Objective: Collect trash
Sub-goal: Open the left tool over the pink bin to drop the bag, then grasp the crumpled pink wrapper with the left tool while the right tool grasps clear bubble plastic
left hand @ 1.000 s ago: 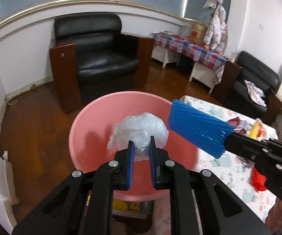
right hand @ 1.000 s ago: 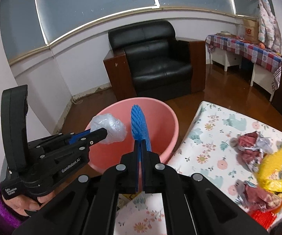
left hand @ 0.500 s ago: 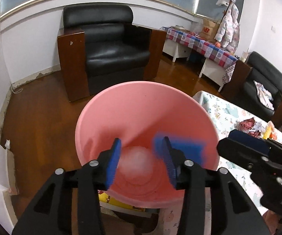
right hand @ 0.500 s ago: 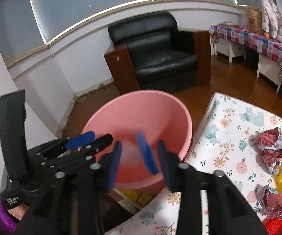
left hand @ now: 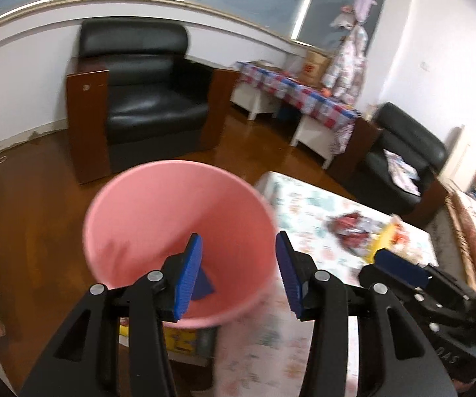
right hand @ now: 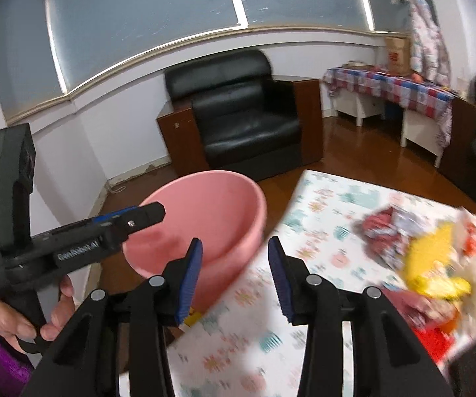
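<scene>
We can read "GenRobot.AI" in white on the side of the left gripper (right hand: 145, 213), a bit smeared. There's more small white print near its handle, too blurry for us. The cardboard box (right hand: 396, 53) has a red mark, unreadable.

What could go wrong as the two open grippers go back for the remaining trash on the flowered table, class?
1. The pink bucket stands right beside the table edge; a swinging left gripper might knock it.
2. The crumpled wrappers and yellow piece lie bunched together, so the right gripper may grab several or drop one.
</scene>
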Tool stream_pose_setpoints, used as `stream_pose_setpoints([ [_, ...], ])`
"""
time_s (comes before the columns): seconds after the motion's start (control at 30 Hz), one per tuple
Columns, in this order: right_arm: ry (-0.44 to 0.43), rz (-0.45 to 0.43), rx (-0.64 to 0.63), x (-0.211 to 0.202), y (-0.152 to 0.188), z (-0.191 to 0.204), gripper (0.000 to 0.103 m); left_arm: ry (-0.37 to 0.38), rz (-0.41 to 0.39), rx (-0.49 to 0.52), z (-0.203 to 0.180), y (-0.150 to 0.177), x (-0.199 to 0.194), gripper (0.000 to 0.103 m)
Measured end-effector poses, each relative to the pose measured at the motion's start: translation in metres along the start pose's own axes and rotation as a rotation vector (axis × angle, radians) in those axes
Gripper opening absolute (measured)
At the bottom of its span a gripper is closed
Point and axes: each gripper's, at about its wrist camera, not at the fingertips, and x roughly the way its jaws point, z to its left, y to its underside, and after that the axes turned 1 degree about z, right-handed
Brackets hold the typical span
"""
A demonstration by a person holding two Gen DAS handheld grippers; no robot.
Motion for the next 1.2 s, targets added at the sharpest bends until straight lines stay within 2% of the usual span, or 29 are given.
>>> stream_pose_setpoints([
  [0.13,0.068,-0.029,0.047,-0.036,0.016,-0.025,0.041,0.069,0.027,0.060,-0.037,0.009,-0.002,0.046],
  [0.27,0.182,-0.064,0.057,-0.077,0.035,-0.051,0.041,0.118,0.039,0.160,-0.079,0.021,-0.002,0.046],
  [0.53,0.356,-0.049,0.205,-0.139,0.080,-0.120,0.041,0.256,0.136,0.344,-0.154,0.062,0.020,0.046],
  [0.63,0.397,-0.034,0.272,-0.153,0.095,-0.148,0.041,0.270,0.158,0.397,-0.173,0.071,0.035,0.046],
  [0.73,0.406,-0.028,0.329,-0.161,0.104,-0.169,0.041,0.265,0.192,0.416,-0.188,0.075,0.054,0.046],
  [0.8,0.406,-0.026,0.345,-0.162,0.106,-0.176,0.041,0.267,0.182,0.445,-0.200,0.075,0.063,0.046],
  [0.97,0.394,-0.004,0.378,-0.154,0.107,-0.190,0.041,0.230,0.167,0.610,-0.227,0.077,0.089,0.047],
  [1.07,0.384,0.005,0.387,-0.145,0.101,-0.194,0.041,0.179,0.166,0.702,-0.236,0.075,0.111,0.047],
  [1.2,0.337,0.021,0.391,-0.133,0.093,-0.203,0.041,0.174,0.183,0.722,-0.235,0.073,0.129,0.046],
])
